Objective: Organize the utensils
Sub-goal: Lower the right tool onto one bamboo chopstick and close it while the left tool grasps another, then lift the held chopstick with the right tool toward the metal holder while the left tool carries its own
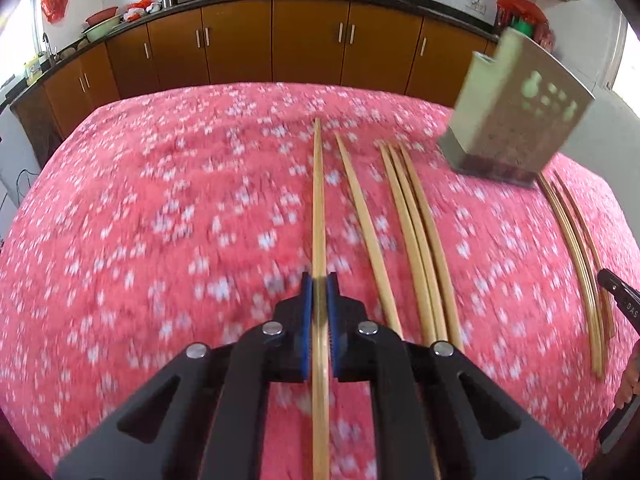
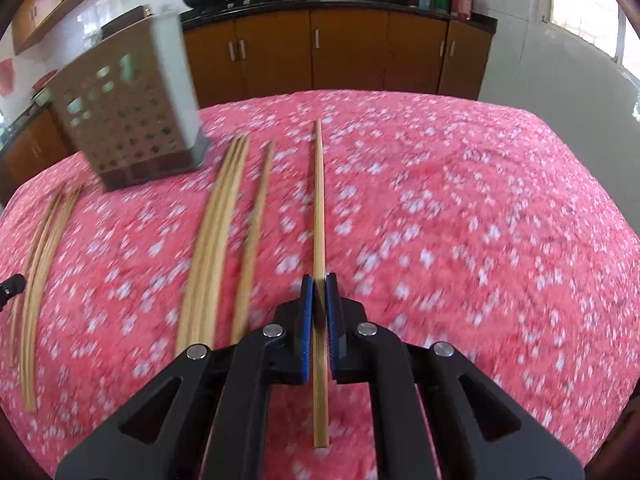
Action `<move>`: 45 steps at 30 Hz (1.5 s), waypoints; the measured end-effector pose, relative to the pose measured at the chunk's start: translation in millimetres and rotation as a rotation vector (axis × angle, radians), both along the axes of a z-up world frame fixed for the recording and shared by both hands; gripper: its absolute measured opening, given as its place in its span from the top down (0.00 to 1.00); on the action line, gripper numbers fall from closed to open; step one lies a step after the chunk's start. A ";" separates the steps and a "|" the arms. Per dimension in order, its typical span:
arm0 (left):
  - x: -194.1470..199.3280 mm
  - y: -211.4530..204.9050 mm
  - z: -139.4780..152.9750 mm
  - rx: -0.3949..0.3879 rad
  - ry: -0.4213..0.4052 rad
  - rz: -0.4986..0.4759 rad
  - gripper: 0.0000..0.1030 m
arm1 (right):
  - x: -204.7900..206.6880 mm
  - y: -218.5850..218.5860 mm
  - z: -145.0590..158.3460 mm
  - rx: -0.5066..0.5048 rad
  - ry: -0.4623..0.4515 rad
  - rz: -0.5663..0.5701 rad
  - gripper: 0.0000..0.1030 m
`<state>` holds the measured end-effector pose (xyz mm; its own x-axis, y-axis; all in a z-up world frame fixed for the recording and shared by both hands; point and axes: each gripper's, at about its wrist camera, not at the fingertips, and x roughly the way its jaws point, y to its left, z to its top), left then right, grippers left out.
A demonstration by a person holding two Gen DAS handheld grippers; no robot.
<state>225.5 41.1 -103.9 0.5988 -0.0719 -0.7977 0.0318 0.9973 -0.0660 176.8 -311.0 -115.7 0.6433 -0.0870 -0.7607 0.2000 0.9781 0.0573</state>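
In the left wrist view my left gripper (image 1: 319, 280) is shut on a bamboo chopstick (image 1: 318, 200) that points away over the pink flowered tablecloth (image 1: 160, 200). To its right lie a single chopstick (image 1: 364, 224), a bundle of three (image 1: 416, 240) and a far pair (image 1: 576, 260). A perforated metal utensil holder (image 1: 516, 120) stands at the back right. In the right wrist view my right gripper (image 2: 319, 280) is shut on another chopstick (image 2: 319, 200). Left of it lie a single chopstick (image 2: 256, 232), a bundle (image 2: 216, 240) and the holder (image 2: 132, 112).
Brown kitchen cabinets (image 1: 280, 40) under a dark counter with woks and bowls run behind the table. The table's far edge (image 2: 360, 94) drops off toward the cabinets and a grey floor. A person's hand (image 1: 628, 384) shows at the right rim of the left wrist view.
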 end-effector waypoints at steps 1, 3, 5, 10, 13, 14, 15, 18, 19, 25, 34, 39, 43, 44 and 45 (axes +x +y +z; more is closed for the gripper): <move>1.8 1.3 -0.5 -0.004 -0.009 -0.002 0.91 | 1.9 -2.4 -0.5 -0.002 -0.007 -0.003 0.93; 1.0 3.7 -1.8 -0.008 -0.032 -0.013 0.90 | 2.4 -4.5 -1.5 0.006 -0.015 -0.003 0.93; -0.4 8.0 -1.7 -0.034 -0.034 -0.013 0.90 | 1.1 -6.5 -2.2 0.023 -0.019 -0.003 0.93; -13.0 12.0 -1.5 -0.048 -0.029 -0.016 0.90 | -6.4 -6.4 -3.4 0.028 -0.019 -0.002 0.93; -23.0 11.3 -1.3 -0.026 -0.034 -0.025 0.90 | -11.7 -8.4 -4.6 0.032 -0.020 -0.001 0.93; -26.1 11.1 -1.7 -0.020 -0.038 -0.024 0.90 | -12.8 -9.0 -4.9 0.033 -0.021 -0.002 0.93; -27.9 10.6 -2.2 -0.015 -0.042 -0.025 0.90 | -15.0 -8.2 -4.9 0.037 -0.021 -0.003 0.93; -28.2 8.9 -2.3 -0.003 -0.042 -0.024 0.90 | -15.4 -8.0 -5.3 0.033 -0.019 -0.001 0.93; -27.8 8.5 -2.0 0.002 -0.043 -0.026 0.90 | -15.1 -6.5 -4.9 0.020 -0.018 0.004 0.93; -32.4 11.2 22.9 0.025 -0.091 -0.030 0.91 | -29.1 -10.7 30.7 0.022 -0.127 -0.004 0.93; -42.8 26.0 128.2 -0.037 -0.345 0.001 0.95 | -47.0 -13.3 115.4 -0.044 -0.384 -0.018 0.93; -34.4 26.8 152.9 -0.035 -0.384 0.003 0.98 | -44.8 -18.5 130.3 -0.036 -0.416 -0.031 0.93; -32.2 25.3 127.8 -0.031 -0.302 -0.017 0.94 | -47.0 -18.2 129.6 -0.032 -0.416 -0.025 0.93; -33.7 24.7 114.4 -0.025 -0.274 -0.025 0.88 | -48.3 -17.9 128.2 -0.029 -0.413 -0.024 0.93; -34.5 22.5 100.8 -0.025 -0.243 -0.031 0.79 | -49.1 -17.2 127.6 -0.029 -0.413 -0.023 0.93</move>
